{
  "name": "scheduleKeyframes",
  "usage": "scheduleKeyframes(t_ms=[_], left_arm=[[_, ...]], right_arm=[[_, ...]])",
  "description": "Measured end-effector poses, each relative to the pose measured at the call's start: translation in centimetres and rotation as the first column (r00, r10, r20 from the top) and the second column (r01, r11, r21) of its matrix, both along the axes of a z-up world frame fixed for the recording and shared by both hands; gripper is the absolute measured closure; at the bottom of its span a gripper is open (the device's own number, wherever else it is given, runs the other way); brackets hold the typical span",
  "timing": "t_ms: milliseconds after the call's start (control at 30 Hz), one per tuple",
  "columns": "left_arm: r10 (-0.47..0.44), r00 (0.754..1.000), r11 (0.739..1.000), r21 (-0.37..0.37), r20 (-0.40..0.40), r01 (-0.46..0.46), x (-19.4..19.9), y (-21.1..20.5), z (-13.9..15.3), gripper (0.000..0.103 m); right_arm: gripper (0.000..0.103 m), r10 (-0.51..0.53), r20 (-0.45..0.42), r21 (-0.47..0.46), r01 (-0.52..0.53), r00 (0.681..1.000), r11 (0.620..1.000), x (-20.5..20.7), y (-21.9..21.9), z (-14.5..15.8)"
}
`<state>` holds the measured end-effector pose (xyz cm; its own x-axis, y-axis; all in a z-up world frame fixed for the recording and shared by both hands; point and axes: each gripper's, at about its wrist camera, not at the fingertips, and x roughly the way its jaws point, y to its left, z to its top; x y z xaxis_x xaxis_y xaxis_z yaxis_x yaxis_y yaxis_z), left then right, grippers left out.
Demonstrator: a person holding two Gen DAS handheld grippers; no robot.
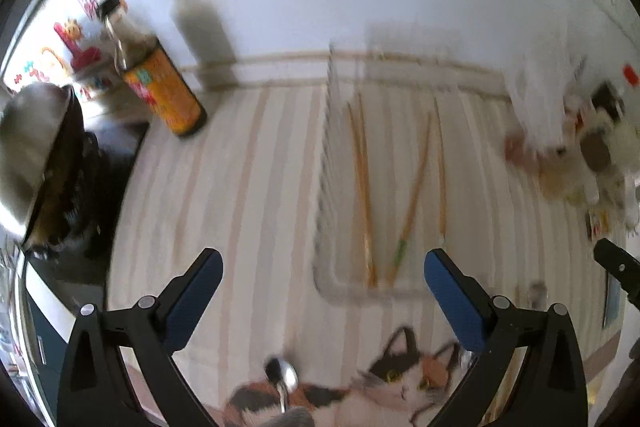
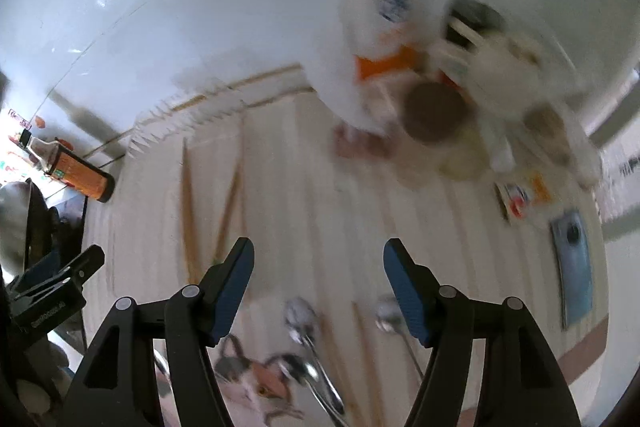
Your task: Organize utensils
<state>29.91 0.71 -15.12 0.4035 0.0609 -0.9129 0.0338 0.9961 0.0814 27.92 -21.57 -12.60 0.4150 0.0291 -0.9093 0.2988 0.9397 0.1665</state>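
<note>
We hold the left tool (image 1: pixel 323 291) and right tool (image 2: pixel 319 279) wide apart and empty, chopsticks (image 1: pixel 366 195) at twelve o'clock on the desk (image 1: pixel 248 187).

I get bright, even daylight in both views. A window's reflection glares off the glossy white wall (image 2: pixel 168 39) at upper left in the right wrist view. The brown bottle (image 1: pixel 160 83) throws a soft grey shadow up the wall behind it. Motion blur smears nearly everything: the chopsticks (image 1: pixel 366 195), the clutter at right, the spoons (image 2: pixel 308 339). Only the black tool arms look sharp. Fisheye bending curves the striped tabletop (image 1: pixel 248 187), and dark vignetting rims each frame's corners.
</note>
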Motion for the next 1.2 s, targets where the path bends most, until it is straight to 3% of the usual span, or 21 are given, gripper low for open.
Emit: scheduleKeyframes(t_ms=[100, 133, 233, 367, 533, 567, 633, 667, 733, 767, 833, 900, 1000, 1100, 1200], left_arm=[[-0.009, 0.999, 1.0, 0.008, -0.035, 0.009, -2.8, -0.8, -1.9, 0.0], [-0.01, 0.999, 1.0, 0.018, -0.043, 0.011, -3.6, -1.0, -2.5, 0.0], [-0.016, 0.995, 0.999, 0.043, -0.097, 0.02, -5.9, -1.2, -4.9, 0.0], [-0.039, 0.979, 0.996, 0.072, -0.199, 0.055, -8.1, -2.2, -7.7, 0.001], [-0.084, 0.973, 0.992, 0.075, -0.215, 0.102, -9.4, -4.9, -8.5, 0.002], [-0.098, 0.972, 0.991, 0.068, -0.213, 0.115, -9.6, -5.8, -8.3, 0.002], [-0.118, 0.968, 0.991, 0.038, -0.22, 0.129, -10.1, -7.2, -8.4, 0.002], [-0.14, 0.962, 0.99, 0.001, -0.234, 0.144, -10.3, -8.3, -8.4, 0.004], [-0.178, 0.948, 0.984, -0.065, -0.263, 0.167, -10.8, -10.0, -8.6, 0.028], [-0.2, 0.937, 0.979, -0.107, -0.286, 0.176, -11.0, -10.9, -8.8, 0.034], [-0.248, 0.904, 0.961, -0.203, -0.349, 0.185, -11.7, -13.3, -9.7, 0.069], [-0.279, 0.878, 0.948, -0.259, -0.39, 0.186, -12.2, -15.2, -10.5, 0.077], [-0.301, 0.854, 0.941, -0.276, -0.424, 0.195, -12.7, -17.8, -11.7, 0.078], [-0.3, 0.837, 0.949, -0.237, -0.459, 0.21, -13.0, -19.7, -13.2, 0.078], [-0.301, 0.843, 0.952, -0.188, -0.445, 0.24, -12.9, -20.8, -13.2, 0.08]], right_arm=[[0.039, -0.043, -0.026, 0.034, 0.044, 0.999, 0.998, -3.4, -2.2, -1.3], [0.051, -0.055, -0.038, 0.045, 0.056, 0.998, 0.997, -4.4, -2.6, -1.9], [0.069, -0.043, -0.115, 0.072, 0.052, 0.992, 0.996, -7.5, -3.4, -4.6], [0.074, -0.009, -0.209, 0.117, 0.035, 0.978, 0.992, -10.5, -3.2, -9.1], [0.075, 0.056, -0.276, 0.112, -0.026, 0.96, 0.993, -11.3, -1.1, -13.5], [0.078, 0.081, -0.294, 0.101, -0.053, 0.952, 0.993, -11.4, -0.6, -14.4], [0.096, 0.1, -0.277, 0.045, -0.091, 0.956, 0.995, -11.6, 0.0, -14.2], [0.097, 0.096, -0.286, 0.053, -0.085, 0.953, 0.995, -11.8, -0.1, -14.4], [0.098, 0.056, -0.288, 0.032, -0.049, 0.956, 0.998, -12.3, -1.1, -14.2], [0.099, 0.031, -0.288, 0.019, -0.027, 0.957, 0.999, -12.7, -1.8, -14.0], [0.103, -0.008, -0.293, 0.005, 0.01, 0.956, 1.0, -13.5, -3.2, -13.8], [0.103, -0.041, -0.306, 0.003, 0.044, 0.951, 0.999, -14.6, -5.0, -13.9], [0.103, -0.08, -0.328, -0.001, 0.085, 0.941, 0.996, -16.2, -7.2, -14.4], [0.103, -0.115, -0.335, 0.015, 0.127, 0.935, 0.992, -17.8, -9.2, -14.7], [0.103, -0.14, -0.322, 0.044, 0.162, 0.936, 0.986, -18.9, -10.4, -14.5]])
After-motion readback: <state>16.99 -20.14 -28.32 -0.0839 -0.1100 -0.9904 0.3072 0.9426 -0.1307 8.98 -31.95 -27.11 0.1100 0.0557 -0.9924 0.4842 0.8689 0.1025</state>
